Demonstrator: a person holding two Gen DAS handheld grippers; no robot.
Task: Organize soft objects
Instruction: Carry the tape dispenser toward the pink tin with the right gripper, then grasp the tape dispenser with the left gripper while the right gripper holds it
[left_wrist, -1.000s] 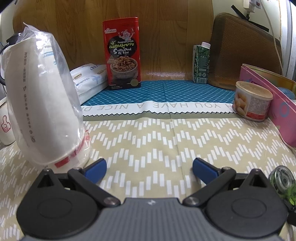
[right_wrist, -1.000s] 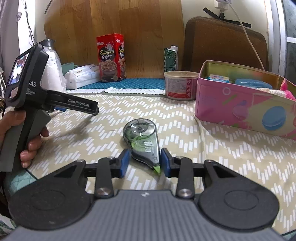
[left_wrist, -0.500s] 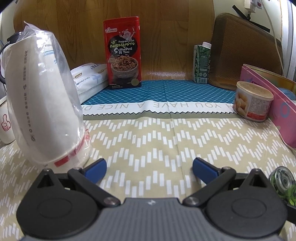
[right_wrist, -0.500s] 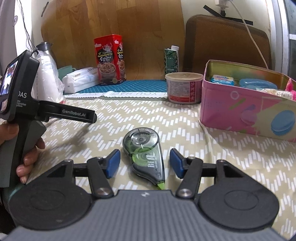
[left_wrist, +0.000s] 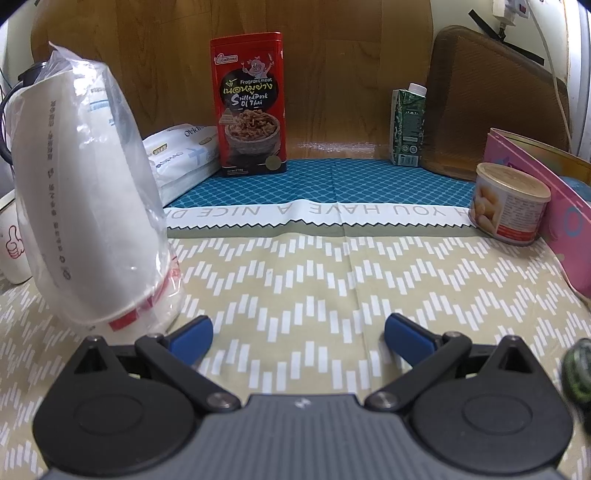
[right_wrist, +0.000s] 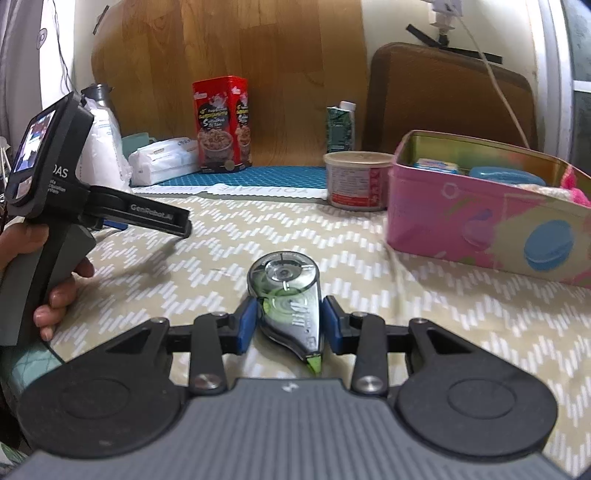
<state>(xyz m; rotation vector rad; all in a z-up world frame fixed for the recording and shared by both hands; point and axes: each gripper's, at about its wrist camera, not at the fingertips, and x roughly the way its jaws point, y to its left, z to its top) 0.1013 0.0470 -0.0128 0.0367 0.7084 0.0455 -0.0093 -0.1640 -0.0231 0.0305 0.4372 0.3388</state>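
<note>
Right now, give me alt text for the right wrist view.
The right gripper is closing around a correction tape dispenser lying on the patterned tablecloth. A pink tin stands open at right; the left gripper hovers at left.

Both wrist cameras sit low over the cloth (left_wrist: 295, 280), facing the back wall; both show the red box (left_wrist: 249, 103) upper middle.

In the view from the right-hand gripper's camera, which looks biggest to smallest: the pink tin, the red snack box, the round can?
1. pink tin, largest, though it sits nearer the camera.
2. red snack box.
3. round can, close to the box in apparent size, so that order is unsure.
</note>
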